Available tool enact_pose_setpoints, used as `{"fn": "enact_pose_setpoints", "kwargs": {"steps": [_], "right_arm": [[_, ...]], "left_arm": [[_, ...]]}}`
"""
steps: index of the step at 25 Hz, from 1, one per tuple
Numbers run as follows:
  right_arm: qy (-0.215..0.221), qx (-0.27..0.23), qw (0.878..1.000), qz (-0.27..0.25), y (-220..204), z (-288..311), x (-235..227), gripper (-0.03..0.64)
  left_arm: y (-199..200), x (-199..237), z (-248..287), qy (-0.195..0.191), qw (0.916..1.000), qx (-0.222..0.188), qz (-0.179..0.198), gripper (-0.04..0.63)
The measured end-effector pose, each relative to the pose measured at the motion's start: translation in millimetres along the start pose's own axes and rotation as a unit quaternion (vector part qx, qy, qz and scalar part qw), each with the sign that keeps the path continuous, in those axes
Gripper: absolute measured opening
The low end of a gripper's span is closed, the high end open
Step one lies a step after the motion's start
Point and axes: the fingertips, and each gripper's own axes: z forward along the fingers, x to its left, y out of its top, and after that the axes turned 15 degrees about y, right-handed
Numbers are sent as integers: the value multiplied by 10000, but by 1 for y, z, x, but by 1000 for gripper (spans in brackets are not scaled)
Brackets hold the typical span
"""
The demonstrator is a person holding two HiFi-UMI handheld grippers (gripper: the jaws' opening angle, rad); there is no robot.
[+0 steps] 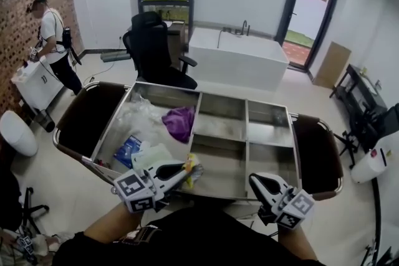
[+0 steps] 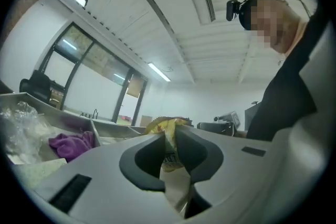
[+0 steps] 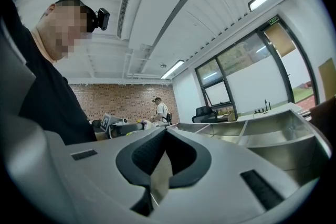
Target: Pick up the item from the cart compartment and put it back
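Note:
My left gripper [image 1: 186,170] hangs over the front edge of the steel cart [image 1: 243,100], at the divider between its big left compartment and the middle ones. It is shut on a crinkled yellow snack packet [image 1: 192,169], whose top sticks out past the fingertips. In the left gripper view the packet [image 2: 167,125] is pinched between the dark pads of the left gripper [image 2: 170,136]. My right gripper [image 1: 257,181] is held at the cart's front right, shut with nothing in it. The right gripper [image 3: 165,131] shows its jaws meeting.
The left compartment holds clear plastic wrap [image 1: 134,114], a purple cloth [image 1: 179,121], a blue packet [image 1: 128,149] and a pale pack [image 1: 149,154]. Behind the cart stand a black office chair [image 1: 153,47] and a white tub [image 1: 240,59]. A person [image 1: 51,34] stands far left.

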Motion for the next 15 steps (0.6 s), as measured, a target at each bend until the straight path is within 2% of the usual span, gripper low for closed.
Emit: {"fn": "enact_pose_setpoints", "kwargs": {"steps": [5, 8, 11, 15], "right_arm": [[16, -55, 9999, -97, 1, 0, -2, -3], [148, -277, 9994, 106, 11, 8, 6, -3], [82, -75, 9999, 45, 2, 2, 3, -3], [152, -263, 9995, 123, 11, 6, 8, -3]], "left_arm": [[-1, -3, -2, -73, 9989, 34, 452, 37], [2, -4, -2, -84, 9993, 107, 353, 38], [2, -8, -2, -147, 9991, 192, 356, 40], [2, -9, -3, -196, 9989, 181, 378, 41]]}}
